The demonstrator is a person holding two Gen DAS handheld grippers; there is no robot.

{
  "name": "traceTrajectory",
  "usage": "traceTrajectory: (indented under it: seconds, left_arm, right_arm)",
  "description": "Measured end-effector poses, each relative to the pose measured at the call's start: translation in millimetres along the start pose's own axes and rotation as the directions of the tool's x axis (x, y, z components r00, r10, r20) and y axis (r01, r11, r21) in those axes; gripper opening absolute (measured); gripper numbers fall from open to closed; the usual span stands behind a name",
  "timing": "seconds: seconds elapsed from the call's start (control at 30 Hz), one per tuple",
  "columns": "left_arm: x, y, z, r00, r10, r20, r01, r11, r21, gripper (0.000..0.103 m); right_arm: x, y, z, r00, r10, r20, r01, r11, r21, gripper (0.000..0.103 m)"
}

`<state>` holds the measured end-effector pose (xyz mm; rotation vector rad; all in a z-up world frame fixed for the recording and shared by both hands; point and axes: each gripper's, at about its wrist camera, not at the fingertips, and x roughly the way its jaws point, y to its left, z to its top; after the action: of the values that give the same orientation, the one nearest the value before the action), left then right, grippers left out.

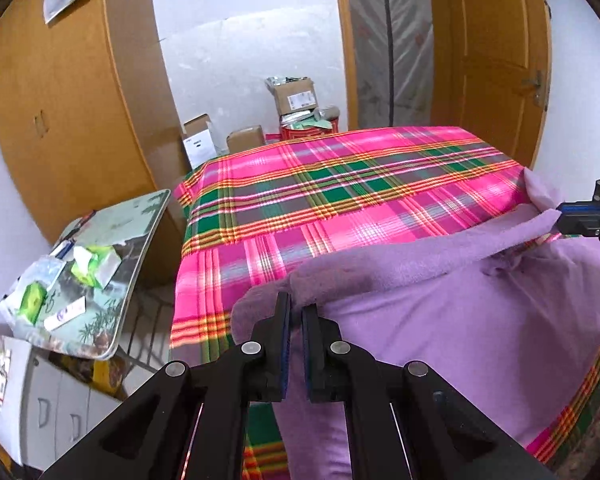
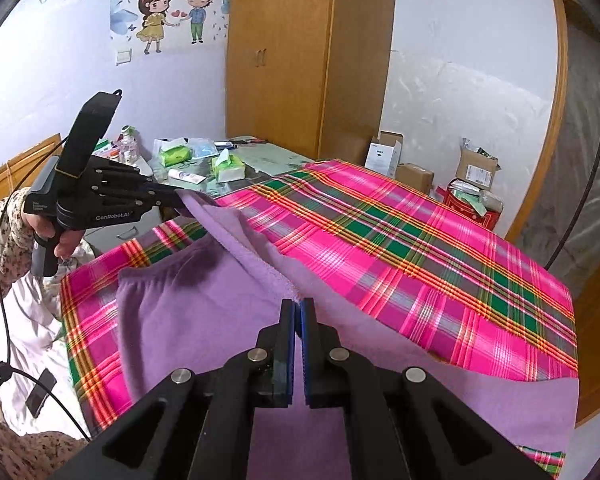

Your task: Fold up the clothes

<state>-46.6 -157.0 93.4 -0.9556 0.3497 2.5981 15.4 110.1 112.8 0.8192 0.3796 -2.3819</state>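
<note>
Left gripper, jaws nearly closed, pinches one end of the raised edge of a lilac fleece garment; right gripper, jaws likewise nearly closed, pinches the other end. The lifted edge stretches taut between them. The garment's remainder lies on a pink-and-green plaid cloth covering the table, beside a cluttered side table.

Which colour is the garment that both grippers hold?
Lilac purple garment, clearest in the right wrist view.
</note>
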Motion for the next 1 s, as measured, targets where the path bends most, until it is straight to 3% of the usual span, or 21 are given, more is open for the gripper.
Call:
traceTrajectory:
  seconds: [0.5,1.0]
  left_arm:
    - [-29,-11,-48,1.000,-0.004,-0.009,0.004,0.999,-0.039,0.005]
    - [-30,-21,-92,0.998,-0.021,-0.059,0.017,0.997,-0.070,0.005]
  right_arm:
    - [-21,38,-37,1.000,0.027,-0.016,-0.027,0.999,-0.017,0.003]
    - [-10,60,-75,0.996,0.029,-0.083,-0.031,0.999,-0.030,0.003]
